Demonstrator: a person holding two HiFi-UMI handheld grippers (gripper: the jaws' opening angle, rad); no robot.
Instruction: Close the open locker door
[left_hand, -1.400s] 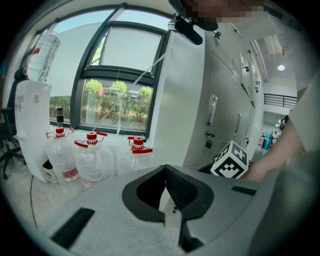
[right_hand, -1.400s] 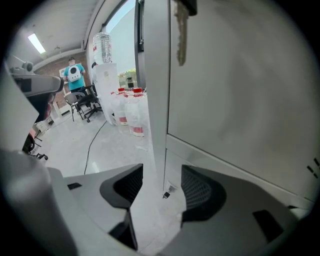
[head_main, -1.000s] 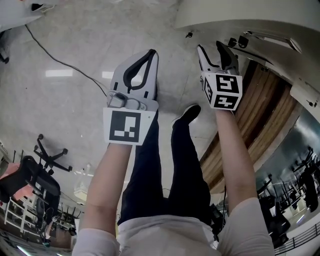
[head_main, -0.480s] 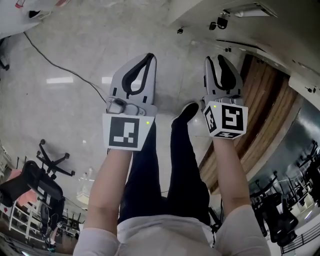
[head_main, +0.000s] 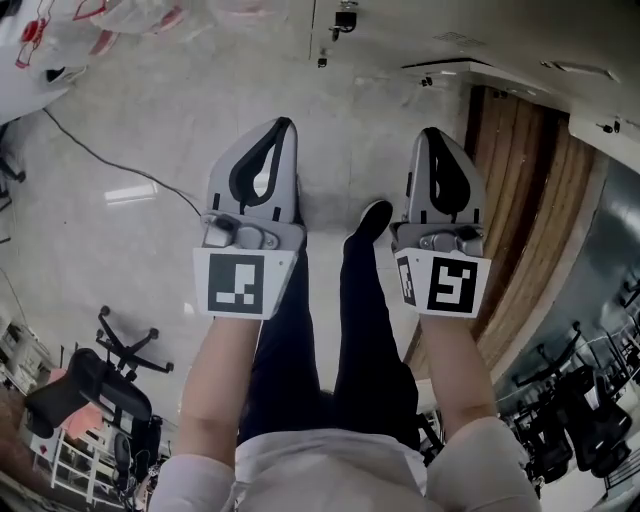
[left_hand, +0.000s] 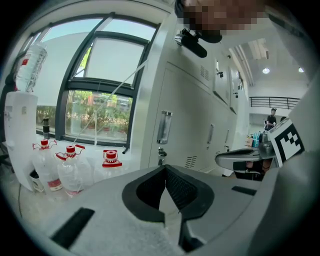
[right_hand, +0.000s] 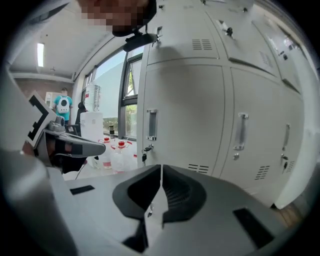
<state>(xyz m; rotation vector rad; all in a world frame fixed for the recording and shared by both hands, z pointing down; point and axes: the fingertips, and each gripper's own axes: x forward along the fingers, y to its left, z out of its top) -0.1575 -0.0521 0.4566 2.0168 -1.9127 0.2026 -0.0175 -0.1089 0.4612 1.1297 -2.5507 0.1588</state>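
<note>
A row of pale grey lockers fills the right gripper view, each door with a vertical handle and vents. A key hangs in one lock. Every door that shows here looks flush; no door stands ajar in these frames. The same lockers recede at the right of the left gripper view. My left gripper and right gripper are held side by side over the floor, pointing at the lockers from a distance. Both are shut with nothing between the jaws, as the left gripper and right gripper show close up.
Several red-capped water bottles and a water dispenser stand under a window left of the lockers. A black cable crosses the tiled floor. A wooden strip runs at the right. An office chair is behind me; my shoe is between the grippers.
The right gripper's jaws went from wide open to shut, empty. Both grippers drew level and nearer to me, and the right one rolled so its marker cube faces up.
</note>
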